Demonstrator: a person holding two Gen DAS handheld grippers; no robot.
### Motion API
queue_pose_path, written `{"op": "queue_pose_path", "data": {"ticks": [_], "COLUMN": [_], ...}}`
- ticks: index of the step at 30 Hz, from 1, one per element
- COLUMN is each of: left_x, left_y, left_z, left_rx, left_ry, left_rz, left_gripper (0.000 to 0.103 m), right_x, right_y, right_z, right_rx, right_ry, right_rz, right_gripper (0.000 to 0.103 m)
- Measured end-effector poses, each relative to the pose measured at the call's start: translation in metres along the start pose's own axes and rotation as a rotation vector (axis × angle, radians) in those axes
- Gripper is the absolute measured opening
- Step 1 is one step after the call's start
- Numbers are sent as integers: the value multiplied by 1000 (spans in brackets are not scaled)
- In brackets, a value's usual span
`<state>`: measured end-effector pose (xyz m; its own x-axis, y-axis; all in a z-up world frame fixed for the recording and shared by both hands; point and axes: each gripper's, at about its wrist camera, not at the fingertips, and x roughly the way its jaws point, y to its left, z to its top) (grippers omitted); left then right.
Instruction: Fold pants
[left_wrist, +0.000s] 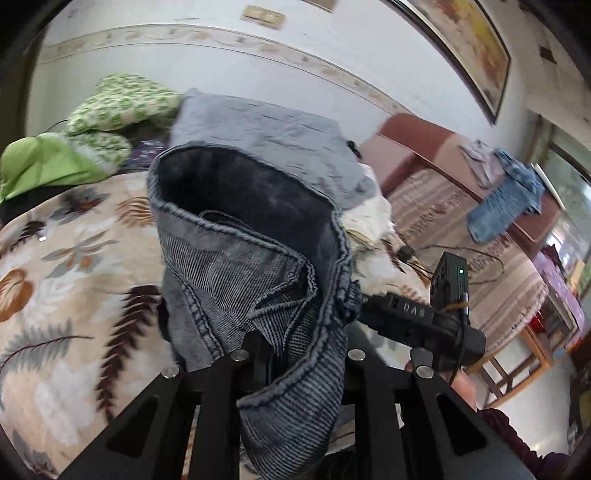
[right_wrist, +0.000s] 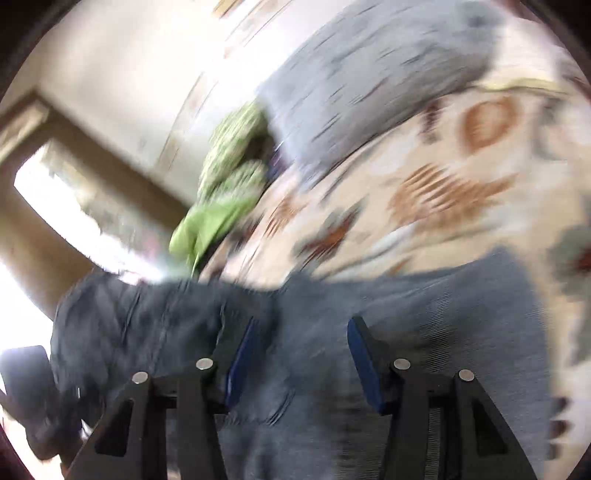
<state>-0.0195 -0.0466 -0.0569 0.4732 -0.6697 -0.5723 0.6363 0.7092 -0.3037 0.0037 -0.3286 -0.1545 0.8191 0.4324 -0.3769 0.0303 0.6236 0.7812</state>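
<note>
pants: 1 pair, dark grey-blue denim pants (left_wrist: 236, 258)
tools: 2, black two-finger left tool (left_wrist: 295, 354), black two-finger right tool (right_wrist: 301, 354)
pillows: 1 grey-blue pillow (left_wrist: 266, 129)
green bundles: 1 green-white patterned cloth (left_wrist: 122, 101), 1 plain green cloth (left_wrist: 48, 162)
beds: 1 leaf-print bed (left_wrist: 74, 258)
pictures: 1 framed wall picture (left_wrist: 469, 44)

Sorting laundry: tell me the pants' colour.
Dark grey-blue denim pants, clearest in the left wrist view.
</note>
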Motion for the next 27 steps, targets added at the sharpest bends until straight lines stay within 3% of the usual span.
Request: {"op": "queue_pose_path", "data": {"ticks": [7,10,13,16,21,24,27], "left_x": [91,131,159,170,135,100,71], "left_y": [-81,-104,-116,-118,-120,-112,-92], "left_z": [-6,-18,-36,-47,-41,-26,-11], "left_rx": [88,121,131,112,131,113,125], "left_ry": [140,198,256,306,228,131,39], "left_rz": [-105,-101,-53,-73,-115,-161,-95], "left_gripper": [19,19,24,28,60,67,73], "right_x": [-90,-114,-134,-136,-130,-125,-120], "right_y": [-76,-103,-121,-128,-120,-107,-91], "right_z": [34,37,38,40,41,41,41], "right_rx": [235,325,377,397,355,307,247], "right_ry": [-232,-294,-327,-324,-290,-291,-305], "right_rz": [17,40,43,45,23,3,-1], "right_gripper": [55,55,55,55,55,55,55]}}
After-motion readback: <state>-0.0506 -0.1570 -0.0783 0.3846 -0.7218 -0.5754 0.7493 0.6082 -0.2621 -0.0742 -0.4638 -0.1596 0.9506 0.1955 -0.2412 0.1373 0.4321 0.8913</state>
